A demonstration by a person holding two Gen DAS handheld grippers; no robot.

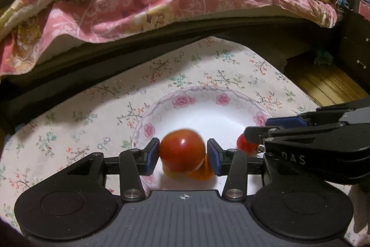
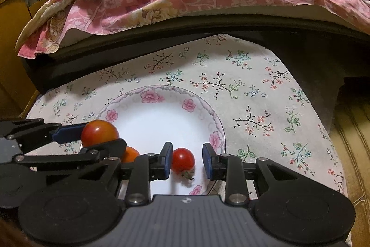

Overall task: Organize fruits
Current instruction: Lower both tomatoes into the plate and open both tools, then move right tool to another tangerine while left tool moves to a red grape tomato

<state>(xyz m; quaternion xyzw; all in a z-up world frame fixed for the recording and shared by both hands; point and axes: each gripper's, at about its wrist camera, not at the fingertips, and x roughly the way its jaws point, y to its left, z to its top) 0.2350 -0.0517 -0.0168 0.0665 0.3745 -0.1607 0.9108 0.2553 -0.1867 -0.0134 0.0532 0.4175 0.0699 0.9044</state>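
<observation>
While the left hand-held gripper (image 1: 183, 154) clamps a big tomato (image 1: 181, 149) over the plate (image 1: 208, 112), the right hand-held gripper (image 2: 187, 160) stands wide around a small tomato (image 2: 183, 160) resting there, seemingly gathering fruit together.

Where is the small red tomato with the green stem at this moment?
The small red tomato lies on the floral plate, near its front right rim, between the open fingers of the right gripper, with the orange fruit to its left.
</observation>
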